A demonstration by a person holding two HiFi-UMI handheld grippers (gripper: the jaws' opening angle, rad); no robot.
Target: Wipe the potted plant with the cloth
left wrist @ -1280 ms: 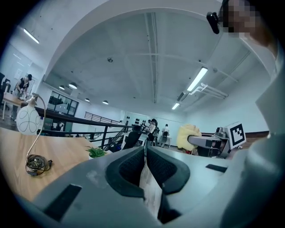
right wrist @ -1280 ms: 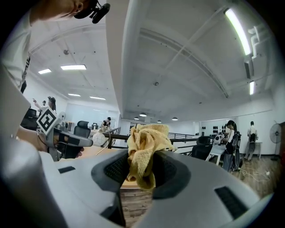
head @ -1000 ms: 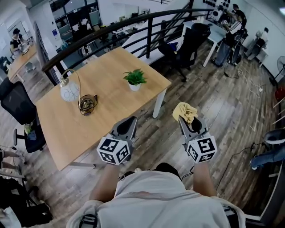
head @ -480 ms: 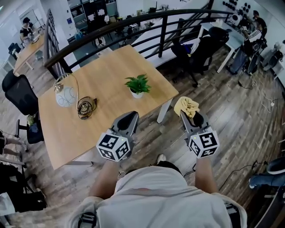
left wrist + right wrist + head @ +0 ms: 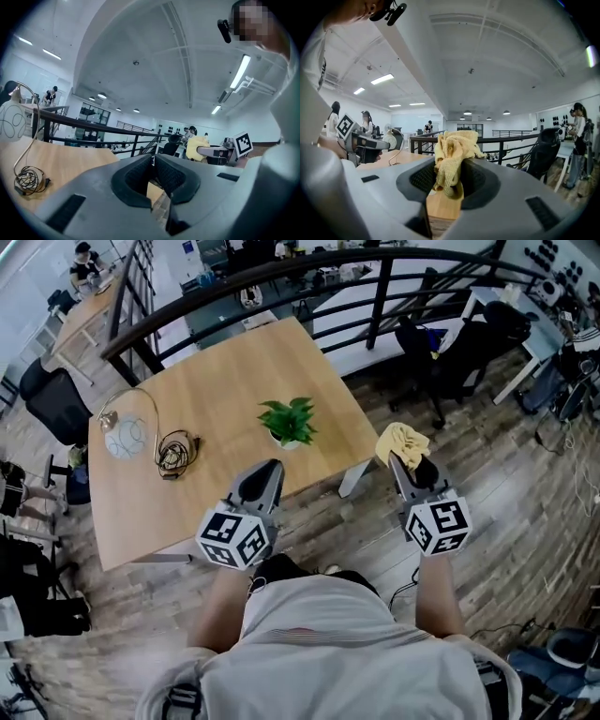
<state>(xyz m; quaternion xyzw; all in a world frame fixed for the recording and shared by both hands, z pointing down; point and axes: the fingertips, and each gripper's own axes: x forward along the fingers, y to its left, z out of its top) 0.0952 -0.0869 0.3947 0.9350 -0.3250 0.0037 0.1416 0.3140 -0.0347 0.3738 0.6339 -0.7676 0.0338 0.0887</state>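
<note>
Right gripper (image 5: 409,465) fingers tight on cloth (image 5: 401,441); left gripper (image 5: 265,471) fingers together, near potted plant (image 5: 289,421)

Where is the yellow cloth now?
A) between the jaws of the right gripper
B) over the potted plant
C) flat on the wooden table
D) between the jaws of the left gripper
A: the right gripper view shows the yellow cloth pinched by the right gripper.

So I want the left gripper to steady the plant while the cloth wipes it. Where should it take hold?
Probably the white pot, not the leaves. It stands upright and the leaves spread over its rim, so a grip from above would crush them. Come in level from the near edge of the table, on the side of the left gripper, its shut jaws opened around the pot's wall.
</note>
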